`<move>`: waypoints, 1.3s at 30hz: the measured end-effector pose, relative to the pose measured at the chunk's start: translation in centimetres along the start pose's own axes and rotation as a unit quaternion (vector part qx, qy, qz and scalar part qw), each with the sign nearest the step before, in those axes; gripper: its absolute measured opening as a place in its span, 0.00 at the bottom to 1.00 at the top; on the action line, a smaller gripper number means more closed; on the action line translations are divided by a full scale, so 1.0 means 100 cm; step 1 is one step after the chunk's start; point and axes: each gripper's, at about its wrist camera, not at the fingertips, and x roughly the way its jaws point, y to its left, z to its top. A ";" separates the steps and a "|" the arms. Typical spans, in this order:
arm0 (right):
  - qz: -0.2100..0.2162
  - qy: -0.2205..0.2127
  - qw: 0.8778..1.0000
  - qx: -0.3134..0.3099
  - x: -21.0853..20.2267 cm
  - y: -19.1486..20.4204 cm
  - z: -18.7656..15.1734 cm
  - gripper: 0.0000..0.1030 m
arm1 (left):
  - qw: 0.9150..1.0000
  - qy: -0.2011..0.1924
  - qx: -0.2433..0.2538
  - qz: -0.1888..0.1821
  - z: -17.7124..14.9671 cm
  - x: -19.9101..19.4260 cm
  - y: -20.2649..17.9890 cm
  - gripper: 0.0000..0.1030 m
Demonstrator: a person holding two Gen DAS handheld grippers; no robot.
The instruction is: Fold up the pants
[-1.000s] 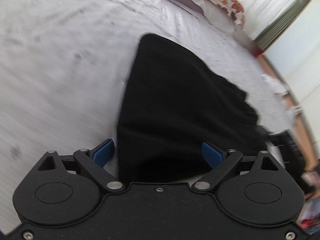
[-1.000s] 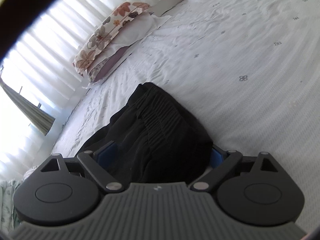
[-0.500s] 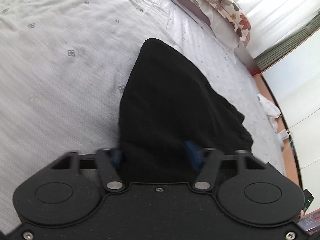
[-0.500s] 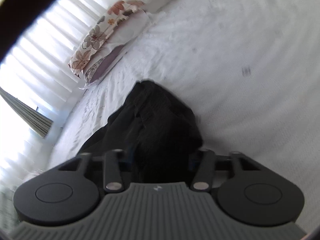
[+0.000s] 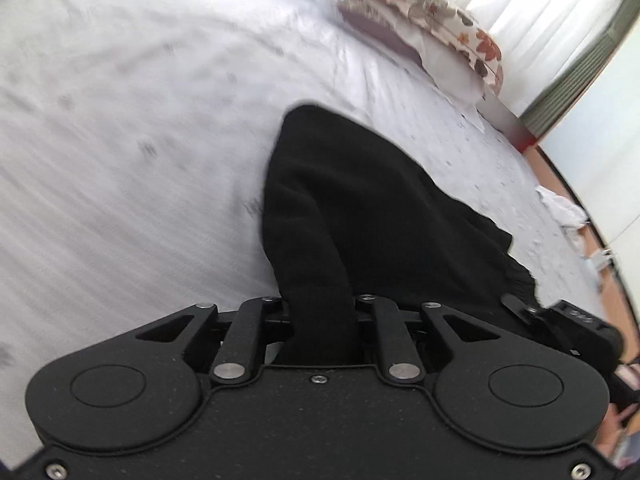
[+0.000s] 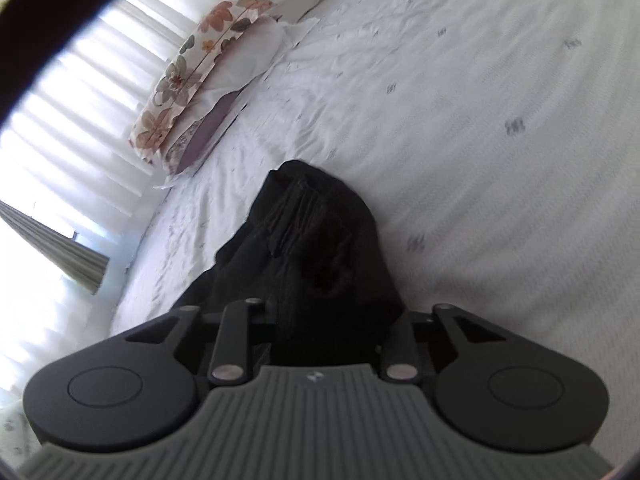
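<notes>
Black pants [image 5: 360, 208] lie on a white bed, bunched into a tapering heap. My left gripper [image 5: 322, 312] is shut on a pinched fold at the near edge of the pants, and the cloth rises from the bed into its jaws. The pants also show in the right wrist view [image 6: 320, 248], with the gathered waistband on top. My right gripper [image 6: 328, 332] is shut on the near end of the pants there. The fingertips of both grippers are hidden by the black cloth.
The white bedsheet [image 5: 120, 160] with small grey motifs spreads all around. A floral pillow [image 5: 436, 28] lies at the head of the bed, also seen in the right wrist view [image 6: 200, 68]. The bed edge and floor [image 5: 592, 248] are to the right. White curtains [image 6: 80, 92] hang behind.
Both grippers have gone from open around the pants' edge to shut on the cloth. The pinched cloth is now drawn up off the bed, and the views are lifting.
</notes>
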 end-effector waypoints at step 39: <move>-0.084 0.047 0.954 -0.284 -0.068 0.086 -0.049 0.56 | 0.974 -0.071 0.195 0.091 -0.064 -0.174 0.036 0.55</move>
